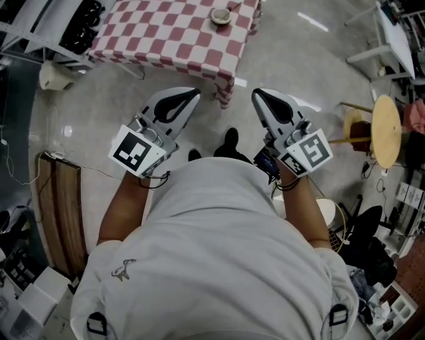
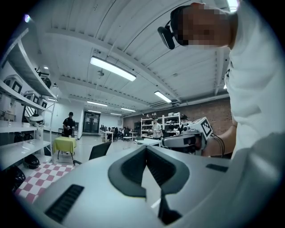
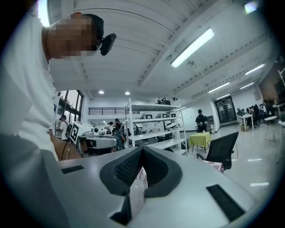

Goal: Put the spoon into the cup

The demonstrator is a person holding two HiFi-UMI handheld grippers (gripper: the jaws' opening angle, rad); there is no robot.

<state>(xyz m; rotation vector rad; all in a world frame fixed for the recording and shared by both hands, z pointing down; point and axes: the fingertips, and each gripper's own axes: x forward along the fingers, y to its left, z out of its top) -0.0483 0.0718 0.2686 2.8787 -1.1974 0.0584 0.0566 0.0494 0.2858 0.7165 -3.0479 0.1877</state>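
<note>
Red-white checked tablecloth, tan cup, white shirt.

White T-shirt (small grey emblem).

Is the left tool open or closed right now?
Shut. In the left gripper view, the two jaws of the left tool meet at their tips, and nothing is held between them.

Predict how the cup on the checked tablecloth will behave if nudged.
The cup looks small and low, so it probably slides rather than tips. The cloth under it may bunch and drag. It is too far off to judge weight.
</note>
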